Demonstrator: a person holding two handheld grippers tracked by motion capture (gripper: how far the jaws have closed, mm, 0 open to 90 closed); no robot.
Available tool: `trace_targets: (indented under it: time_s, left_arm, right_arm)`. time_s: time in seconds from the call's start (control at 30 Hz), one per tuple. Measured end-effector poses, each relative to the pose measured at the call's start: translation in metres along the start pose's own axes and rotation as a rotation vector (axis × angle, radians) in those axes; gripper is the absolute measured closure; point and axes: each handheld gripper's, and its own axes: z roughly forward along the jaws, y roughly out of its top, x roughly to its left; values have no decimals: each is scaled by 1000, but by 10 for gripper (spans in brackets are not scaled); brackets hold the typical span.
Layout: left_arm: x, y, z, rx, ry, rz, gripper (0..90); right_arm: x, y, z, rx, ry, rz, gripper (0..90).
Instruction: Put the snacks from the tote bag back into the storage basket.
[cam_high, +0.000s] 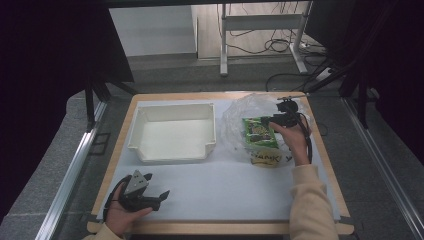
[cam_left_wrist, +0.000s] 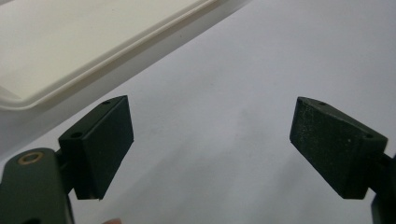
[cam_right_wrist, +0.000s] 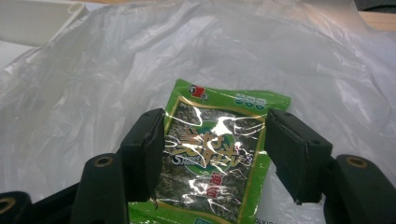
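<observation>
A green seaweed snack packet (cam_high: 259, 132) (cam_right_wrist: 210, 158) lies flat on a crumpled clear plastic bag (cam_high: 240, 112) (cam_right_wrist: 93, 93) at the table's right. My right gripper (cam_high: 274, 120) (cam_right_wrist: 215, 140) is open right over the packet, one jaw at each long edge, pads beside the foil. A white plastic tray (cam_high: 172, 150) (cam_left_wrist: 116, 51) stands empty at centre left. My left gripper (cam_high: 160, 197) (cam_left_wrist: 210, 121) rests open near the table's front left, pointing right, with bare white table between its jaws.
The bag carries yellow print reading "THANK" (cam_high: 265, 159) near its front edge. White paper (cam_high: 225, 190) covers the wooden tabletop. Metal rails run along both sides of the table, and a desk frame with cables stands on the floor beyond.
</observation>
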Motion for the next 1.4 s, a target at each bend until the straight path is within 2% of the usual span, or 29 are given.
trace_targets:
  time_s: [0.23, 0.77, 0.97, 1.2, 1.4]
  left_arm:
    - [0, 0, -1, -3, -1, 1, 135]
    - [0, 0, 0, 0, 2, -1, 135]
    - [0, 0, 0, 1, 3, -3, 135]
    - [0, 0, 0, 1, 4, -2, 135]
    - [0, 0, 0, 1, 4, -2, 135]
  right_arm:
    - [-5, -2, 12, 46, -10, 12, 405]
    - [-18, -5, 20, 90, -38, 42, 453]
    - [-20, -7, 27, 120, -42, 29, 466]
    - [-25, -9, 35, 155, -52, 53, 482]
    - [-27, -11, 39, 194, -48, 61, 560]
